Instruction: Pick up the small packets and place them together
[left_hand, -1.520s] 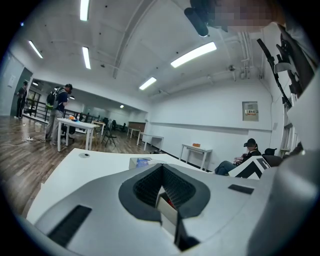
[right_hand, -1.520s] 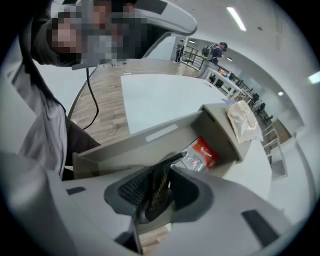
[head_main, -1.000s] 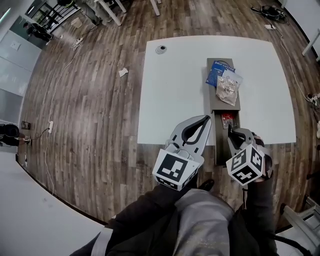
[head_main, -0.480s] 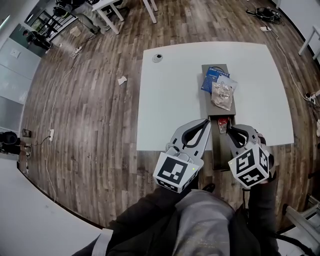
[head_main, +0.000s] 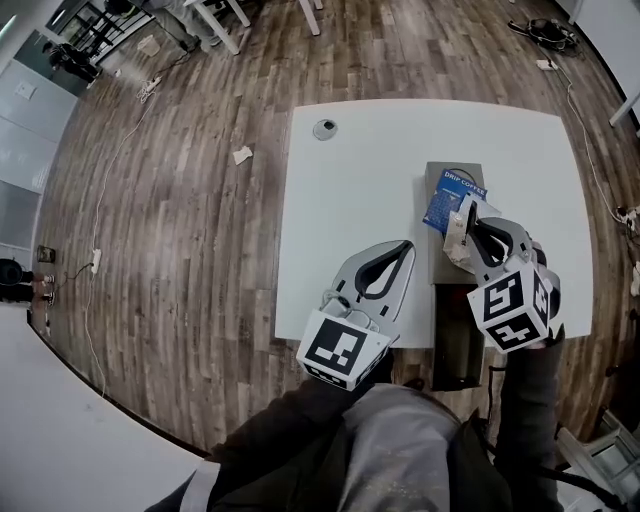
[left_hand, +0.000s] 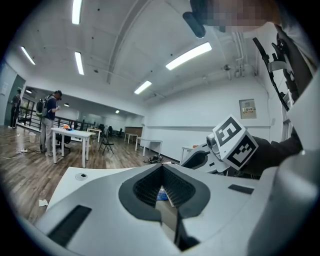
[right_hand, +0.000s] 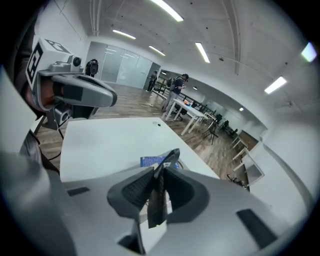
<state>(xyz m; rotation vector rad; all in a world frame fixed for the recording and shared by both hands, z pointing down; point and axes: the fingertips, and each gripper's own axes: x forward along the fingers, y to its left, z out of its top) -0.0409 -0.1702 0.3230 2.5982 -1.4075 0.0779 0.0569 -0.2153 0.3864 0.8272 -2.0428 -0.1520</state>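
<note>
A long grey tray (head_main: 447, 285) lies on the white table (head_main: 350, 200) and juts past its near edge. At the tray's far end sit a blue drip-coffee packet (head_main: 452, 198) and a clear packet of brownish bits (head_main: 456, 232). My right gripper (head_main: 468, 218) hovers over that pile, shut on a small dark packet (right_hand: 159, 192) seen edge-on between the pads. The blue packet (right_hand: 152, 161) shows just past the jaws. My left gripper (head_main: 404, 246) hangs over the table's near edge, left of the tray, with its tips together and nothing in them.
A round grommet (head_main: 324, 128) sits near the table's far left corner. A paper scrap (head_main: 243, 154) and cables lie on the wooden floor. A person (left_hand: 50, 117) stands by another table far off. The table's near edge is right below my grippers.
My right gripper rose and travelled along the tray from its near part to the pile at the far end, taking the small packet with it. The left gripper shifted a little.
</note>
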